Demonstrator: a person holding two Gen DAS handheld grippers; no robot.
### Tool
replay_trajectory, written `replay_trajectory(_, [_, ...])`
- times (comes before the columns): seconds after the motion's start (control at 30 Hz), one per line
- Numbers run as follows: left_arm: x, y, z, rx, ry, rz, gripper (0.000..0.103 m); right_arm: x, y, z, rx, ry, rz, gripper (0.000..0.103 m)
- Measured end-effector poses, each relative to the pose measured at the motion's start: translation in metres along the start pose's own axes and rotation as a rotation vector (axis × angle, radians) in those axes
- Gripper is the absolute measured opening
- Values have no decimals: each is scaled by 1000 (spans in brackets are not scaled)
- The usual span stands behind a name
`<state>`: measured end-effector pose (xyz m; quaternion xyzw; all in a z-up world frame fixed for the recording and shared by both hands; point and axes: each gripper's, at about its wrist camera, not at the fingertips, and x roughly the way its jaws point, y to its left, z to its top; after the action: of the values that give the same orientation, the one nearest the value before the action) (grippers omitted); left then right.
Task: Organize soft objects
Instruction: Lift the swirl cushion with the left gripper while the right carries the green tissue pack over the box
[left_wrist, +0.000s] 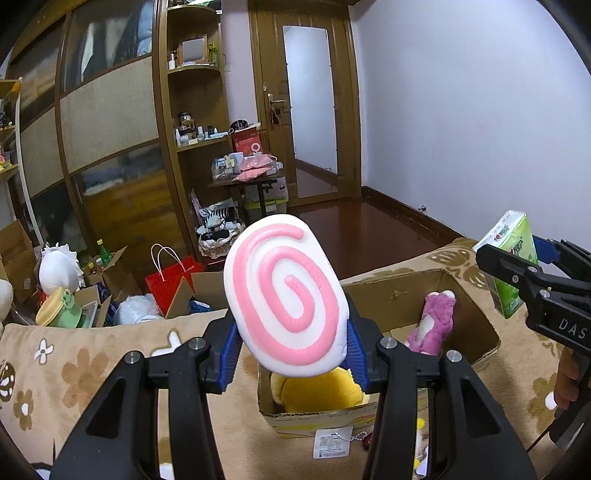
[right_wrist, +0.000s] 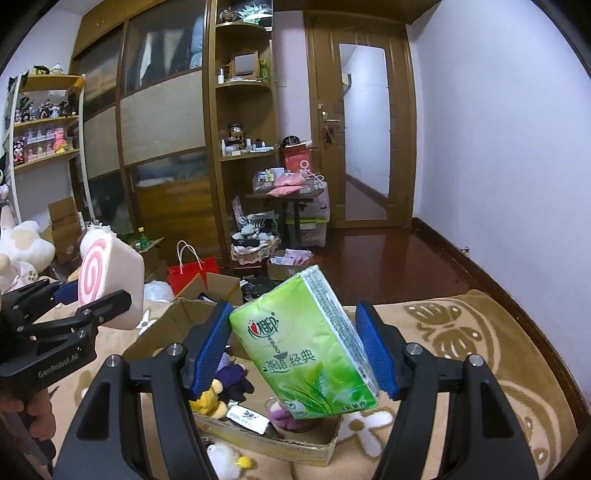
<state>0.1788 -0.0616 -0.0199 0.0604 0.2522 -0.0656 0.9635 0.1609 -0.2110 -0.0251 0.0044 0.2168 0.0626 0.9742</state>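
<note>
- The left gripper (left_wrist: 291, 354) has its blue fingers (left_wrist: 229, 354) pressed on either side of a white squishy cushion with a pink spiral (left_wrist: 286, 295), which it holds up in the air above the near end of the cardboard box (left_wrist: 476, 332).
- The right gripper (right_wrist: 295, 354) is clamped on a green tissue pack (right_wrist: 306, 343) (tilted, its top leaning left), held over the same box.
- The open box sits on a bed covered by a beige flower-patterned blanket (left_wrist: 92, 369), right of the left gripper.
- Inside the box lie a purple plush toy (left_wrist: 432, 317) at the far right and a yellow plush (left_wrist: 317, 393) at the near side (partly hidden under the cushion).
- Beyond the bed, on the floor, stands a red paper bag (right_wrist: 194, 273) among open cartons.
- A hand (right_wrist: 33, 410) shows on the left gripper's handle in the right wrist view.
</note>
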Motion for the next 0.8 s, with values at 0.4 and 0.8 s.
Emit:
replay_trajectory(0.4, [20,-12,-13,29,31,-23,48,20,3,-5,7,39,-6,72])
replay_trajectory(0.8, [35,-19,-23,59,83,-54,50,38,-5,-14,48,93,39,73])
